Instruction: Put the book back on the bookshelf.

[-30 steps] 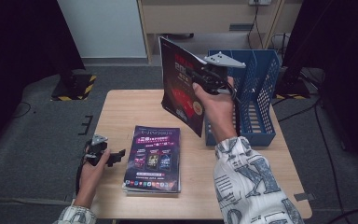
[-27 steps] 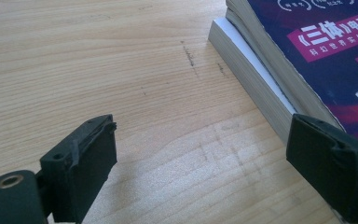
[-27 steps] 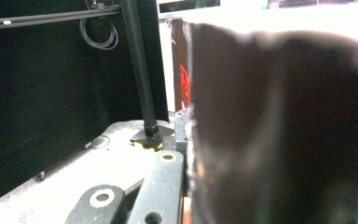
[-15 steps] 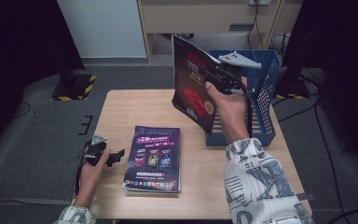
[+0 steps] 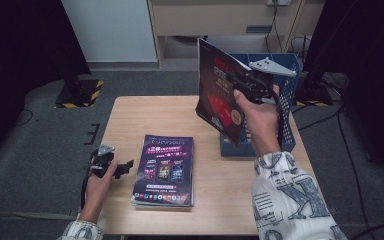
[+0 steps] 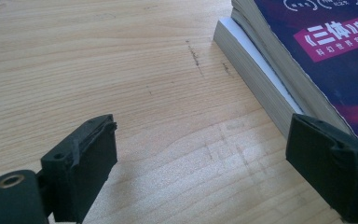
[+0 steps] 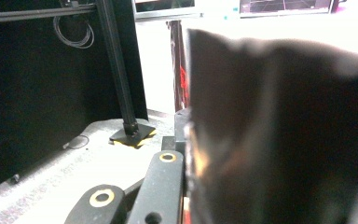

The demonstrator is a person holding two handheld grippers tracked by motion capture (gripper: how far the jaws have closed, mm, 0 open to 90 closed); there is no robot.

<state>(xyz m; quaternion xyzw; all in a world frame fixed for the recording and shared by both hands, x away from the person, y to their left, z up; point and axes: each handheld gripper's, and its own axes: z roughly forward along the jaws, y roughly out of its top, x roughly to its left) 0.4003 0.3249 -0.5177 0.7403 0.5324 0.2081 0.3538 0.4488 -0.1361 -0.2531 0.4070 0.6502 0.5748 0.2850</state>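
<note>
- My right gripper (image 5: 240,82) is closed tight on a dark magazine (image 5: 219,97) and holds it upright in the air, just beside the blue basket (image 5: 287,135).
- My left gripper (image 5: 122,167) rests wide open and empty on the table (image 5: 145,115), beside the stack of books (image 5: 164,170).

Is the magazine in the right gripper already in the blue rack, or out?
Out: the magazine hangs upright in the right gripper, beside the blue rack, above the table.

stack of books (image 5: 164,170) on table (image 5: 130,115); crate (image 5: 285,135) right of it; held book (image 5: 220,95) before crate
</note>
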